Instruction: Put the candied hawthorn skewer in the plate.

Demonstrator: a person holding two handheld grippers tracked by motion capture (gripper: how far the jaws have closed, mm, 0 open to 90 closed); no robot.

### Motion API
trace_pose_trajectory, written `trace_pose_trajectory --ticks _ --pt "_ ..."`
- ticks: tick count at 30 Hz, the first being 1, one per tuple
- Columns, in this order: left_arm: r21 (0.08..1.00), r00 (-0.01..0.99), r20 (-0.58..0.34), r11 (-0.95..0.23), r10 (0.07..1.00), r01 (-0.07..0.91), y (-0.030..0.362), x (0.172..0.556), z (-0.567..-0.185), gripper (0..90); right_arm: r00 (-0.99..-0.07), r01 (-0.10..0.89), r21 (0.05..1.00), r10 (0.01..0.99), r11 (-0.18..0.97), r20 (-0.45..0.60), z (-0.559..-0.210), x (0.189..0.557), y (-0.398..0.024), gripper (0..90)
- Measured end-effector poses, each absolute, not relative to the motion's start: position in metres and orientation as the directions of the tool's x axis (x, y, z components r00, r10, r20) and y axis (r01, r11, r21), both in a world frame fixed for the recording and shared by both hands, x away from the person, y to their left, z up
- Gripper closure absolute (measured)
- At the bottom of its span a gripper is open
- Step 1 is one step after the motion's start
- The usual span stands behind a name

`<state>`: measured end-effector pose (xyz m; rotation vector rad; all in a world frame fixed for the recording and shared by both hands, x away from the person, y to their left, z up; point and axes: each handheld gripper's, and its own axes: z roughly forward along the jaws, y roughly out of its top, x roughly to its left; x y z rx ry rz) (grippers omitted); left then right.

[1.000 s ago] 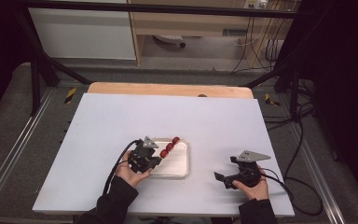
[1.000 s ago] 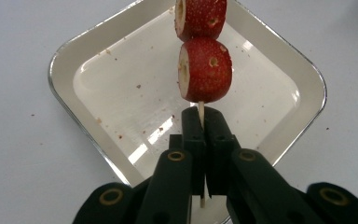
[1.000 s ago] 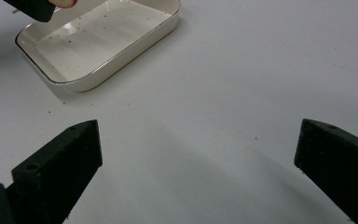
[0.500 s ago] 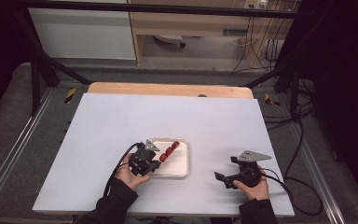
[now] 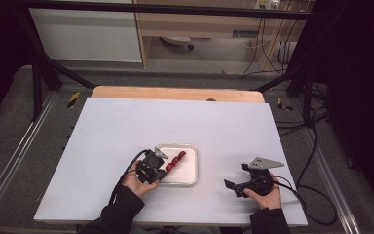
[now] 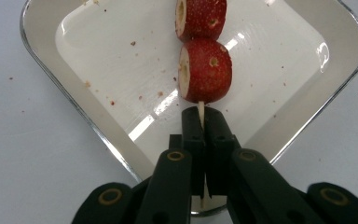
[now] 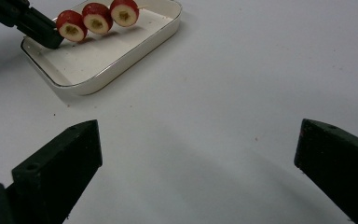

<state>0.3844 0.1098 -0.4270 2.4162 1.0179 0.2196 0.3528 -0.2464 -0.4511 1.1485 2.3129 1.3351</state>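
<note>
A thin wooden skewer (image 6: 200, 111) carries three red fruit pieces (image 7: 97, 18), cut to show pale cores, over a white square dish (image 5: 187, 171). My left gripper (image 5: 161, 168) is shut on the skewer's bare end just below the lowest fruit piece (image 6: 206, 70), with the jaws pressed together around the stick. In the right gripper view the left gripper (image 7: 51, 38) reaches in from the top left. My right gripper (image 5: 234, 176) rests on the table to the right of the dish, jaws wide apart with nothing between them (image 7: 198, 154).
The dish sits on a large white table top (image 5: 126, 126), with crumbs scattered on the dish floor (image 6: 121, 65). A wooden strip (image 5: 175, 92) runs along the far edge. Cables (image 5: 316, 195) trail off the right side.
</note>
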Motion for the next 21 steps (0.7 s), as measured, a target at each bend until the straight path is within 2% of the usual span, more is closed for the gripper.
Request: trace_pose_trajectory --ticks 5,11,14,21 --pt "0.504 0.708 -0.033 -0.6 0.705 0.621 0.108 0.384 -0.427 87.3 -0.668 0.513 0.811 0.724 0.28 0.173 -0.451 0.353 -0.246 1.2" --pt "0.519 0.715 -0.03 -0.6 0.699 0.609 0.112 0.382 -0.424 81.5 -0.666 0.512 0.814 0.725 0.275 0.174 -0.451 0.352 -0.247 1.2" --pt "0.552 0.722 -0.039 -0.587 0.691 0.592 0.119 0.382 -0.42 73.4 -0.666 0.511 0.815 0.725 0.274 0.175 -0.452 0.352 -0.246 1.2" --pt "0.639 0.757 -0.079 -0.55 0.649 0.538 0.14 0.381 -0.406 47.8 -0.663 0.511 0.817 0.728 0.267 0.176 -0.45 0.352 -0.248 1.2"
